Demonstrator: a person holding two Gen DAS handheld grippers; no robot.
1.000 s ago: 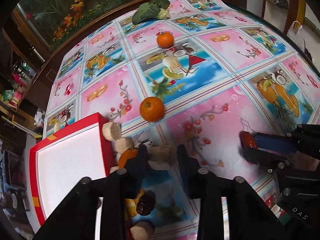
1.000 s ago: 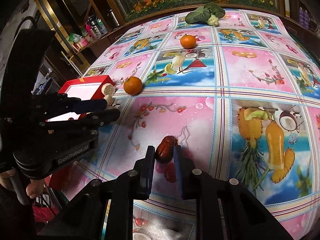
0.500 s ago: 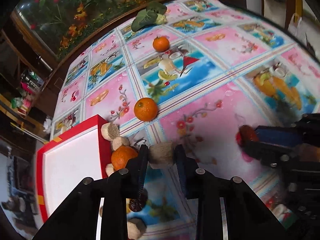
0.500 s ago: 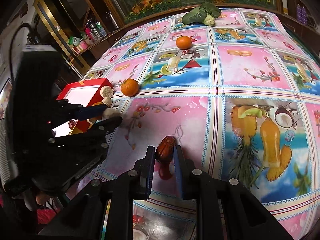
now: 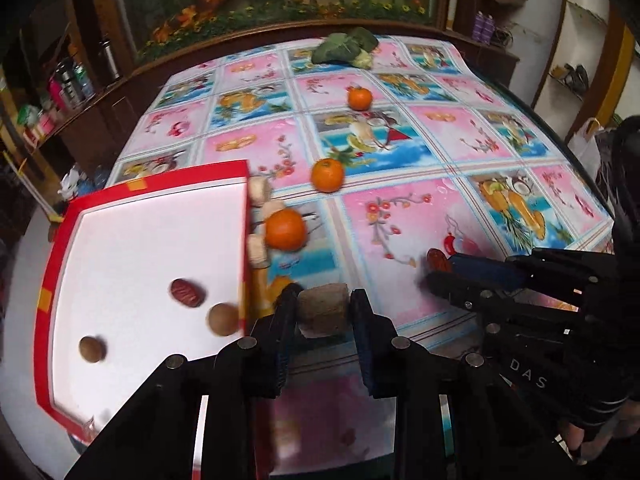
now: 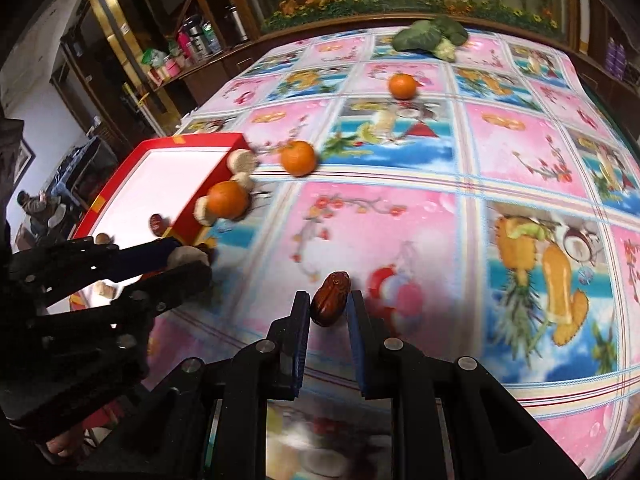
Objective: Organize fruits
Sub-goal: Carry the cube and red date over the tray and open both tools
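Since the earlier frames both grippers have risen off the cloth with their loads: the left gripper (image 5: 324, 312) has lifted a pale tan chunk (image 5: 323, 313) clear of the row beside the box, and the view has pulled back so the inside of the red box (image 5: 60, 264) now shows. The left jaws are clamped on that chunk, one finger on each flat side. The right gripper (image 6: 329, 308) is clamped on a dark red date (image 6: 330, 298), whose long axis runs forward along the fingers and tips slightly right, its far end sticking out past the tips.

The box sits at the near left corner of the table (image 5: 472, 136). On its white floor lie another date (image 5: 187, 293) and two round brown fruits (image 5: 223, 319), (image 5: 92, 348). Against its right wall are more pale chunks and an orange (image 5: 285, 229); two more oranges (image 5: 327, 175), (image 5: 359, 97) lie towards the table's middle and far edge, with a leafy green vegetable (image 5: 345, 47) at the far edge.

The relation that matters: the box lies to the left of both loads. The left gripper is just beside its right wall, so it is the nearer and likely needs only a short leftward carry over the rim. The right gripper is well apart from the box, with the left gripper between it and the box.
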